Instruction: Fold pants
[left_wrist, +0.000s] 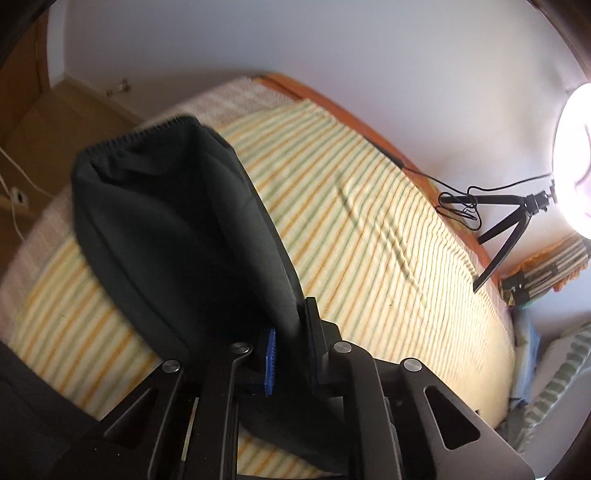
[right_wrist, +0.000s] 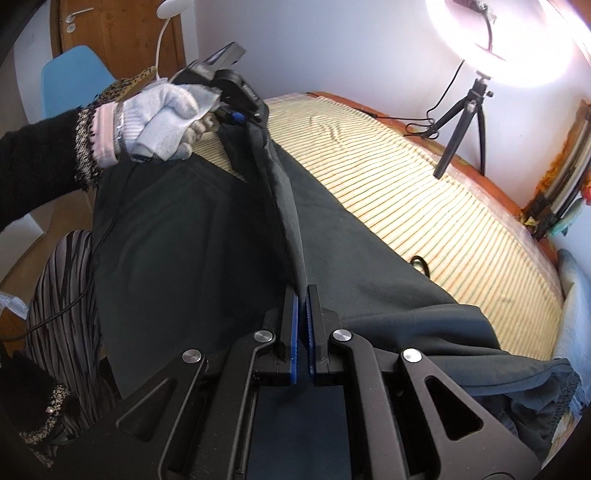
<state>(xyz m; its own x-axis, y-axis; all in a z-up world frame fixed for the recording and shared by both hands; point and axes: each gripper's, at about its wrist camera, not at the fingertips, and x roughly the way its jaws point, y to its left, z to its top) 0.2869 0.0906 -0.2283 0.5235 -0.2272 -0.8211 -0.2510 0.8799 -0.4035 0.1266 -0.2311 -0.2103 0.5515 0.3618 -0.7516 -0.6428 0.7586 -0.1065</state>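
Both clamped on pants (right_wrist: 207, 236): left tool (left_wrist: 290, 332) centre frame, right tool (right_wrist: 303, 295) lower centre, above bed (right_wrist: 424, 184).

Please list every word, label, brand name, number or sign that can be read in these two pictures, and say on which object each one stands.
No text can be read with confidence.
In the right wrist view, the left claw carries white lettering on its black camera housing, too small and blurred to read.
The dark pants, striped bed cover, ring light and right claw show no writing.
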